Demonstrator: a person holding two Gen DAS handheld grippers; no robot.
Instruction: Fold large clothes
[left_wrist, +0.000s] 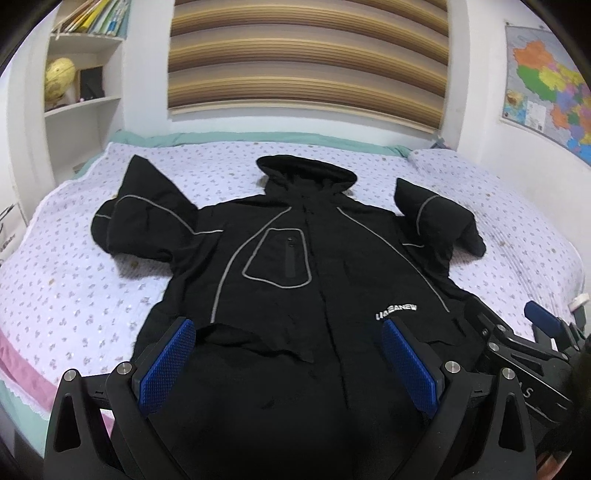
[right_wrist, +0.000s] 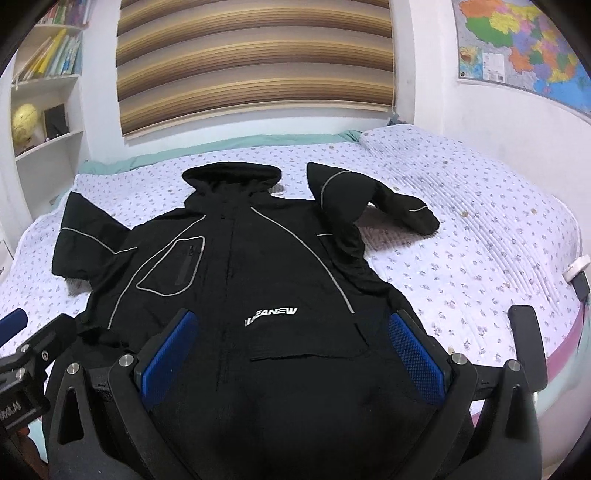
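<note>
Black hooded jacket (left_wrist: 295, 258) lies front-up on the bed (left_wrist: 74, 280); left tool (left_wrist: 290, 363) and right tool (right_wrist: 295, 360) hover spread wide, holding nothing.

Both views are evenly and fairly brightly lit by soft indoor light, with no glare. The black jacket (left_wrist: 314, 258) swallows detail, and its folds are barely readable. Faint soft shadows lie under the sleeves toward 9 and 3 o'clock. Fisheye bending curves the bedspread (left_wrist: 74, 280) and walls; black vignette fills the corners. Slight softness overall.
</note>
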